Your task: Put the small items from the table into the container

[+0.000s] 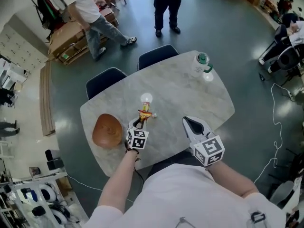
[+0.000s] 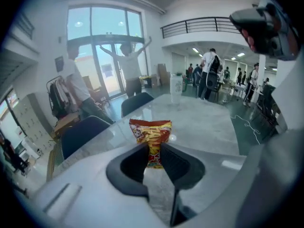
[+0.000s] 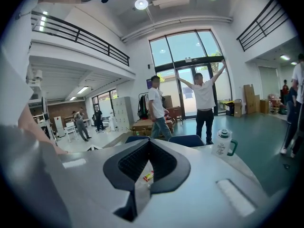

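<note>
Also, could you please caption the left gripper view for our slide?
Left gripper shut on a red-and-yellow snack packet, pale table beyond.

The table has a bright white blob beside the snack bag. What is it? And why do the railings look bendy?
Head view: the blob is glare, likely a ceiling lamp mirrored in the glossy table. Left gripper view: the railing curves because the wide lens bends straight lines. Right gripper view: same bending, and bright lamps show overhead.

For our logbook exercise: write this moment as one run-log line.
left gripper shut on snack packet | right gripper shut, empty | wooden bowl beside left gripper
</note>
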The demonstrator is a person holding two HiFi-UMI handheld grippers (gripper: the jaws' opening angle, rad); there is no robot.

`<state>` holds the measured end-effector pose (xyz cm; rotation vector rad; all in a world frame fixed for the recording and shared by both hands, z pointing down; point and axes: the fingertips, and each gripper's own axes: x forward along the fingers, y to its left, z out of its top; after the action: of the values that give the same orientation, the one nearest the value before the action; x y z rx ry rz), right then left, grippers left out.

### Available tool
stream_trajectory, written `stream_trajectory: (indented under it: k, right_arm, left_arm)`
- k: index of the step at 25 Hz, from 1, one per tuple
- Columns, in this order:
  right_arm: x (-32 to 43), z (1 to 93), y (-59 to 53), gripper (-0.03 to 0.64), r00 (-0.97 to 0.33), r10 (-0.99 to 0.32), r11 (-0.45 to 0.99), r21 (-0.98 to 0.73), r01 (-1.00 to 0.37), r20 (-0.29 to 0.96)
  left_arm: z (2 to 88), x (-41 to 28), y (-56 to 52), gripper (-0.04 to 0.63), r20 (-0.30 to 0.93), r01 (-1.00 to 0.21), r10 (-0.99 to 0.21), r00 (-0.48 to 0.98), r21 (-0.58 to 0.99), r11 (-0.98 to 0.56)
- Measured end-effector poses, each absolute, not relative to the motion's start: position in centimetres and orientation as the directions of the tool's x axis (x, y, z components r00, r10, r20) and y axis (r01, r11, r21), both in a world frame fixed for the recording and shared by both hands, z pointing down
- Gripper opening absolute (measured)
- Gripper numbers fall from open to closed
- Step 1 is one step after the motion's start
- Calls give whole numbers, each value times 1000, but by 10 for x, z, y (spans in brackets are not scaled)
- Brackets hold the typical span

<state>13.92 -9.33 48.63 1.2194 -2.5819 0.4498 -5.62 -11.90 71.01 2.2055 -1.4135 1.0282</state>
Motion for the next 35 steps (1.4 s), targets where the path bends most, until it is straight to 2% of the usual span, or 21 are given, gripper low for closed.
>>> stream_trajectory:
  k: [7,11,15,20,25,31,35]
  right_arm:
    - [79,468,-123,28,-730,-618,716,-174,-676,290]
    - [27,452,-117,28,-790,-554,779,-172,-603,263]
    - [-14,446,-111,28,-841,-476,832,-178,-525,256]
    - [-72,449,-89,28,-893,-370,888,-185,-421,257]
    - [-122,457,-69,28,-915,-297,918,-183,-352,272]
    - [-149,480,-74,28,-909,-273,920,-192,-343,316]
    - [-161,492,-77,28,-896,-287,912,-191,-364,338]
  left_arm:
    - [581,-101,-115,89,482,-974,-853,202,10,-225]
    - [525,-151,-78,89,370,-991,-921,120,92,-93]
    - [496,-191,-45,89,319,-992,-948,4,120,36]
    - [496,-241,2,89,312,-971,-942,-121,161,178]
    - [511,-281,31,89,341,-954,-922,-184,163,251]
    - [547,-302,19,89,396,-952,-901,-174,166,257]
    - [596,-320,2,89,481,-961,-867,-129,156,229]
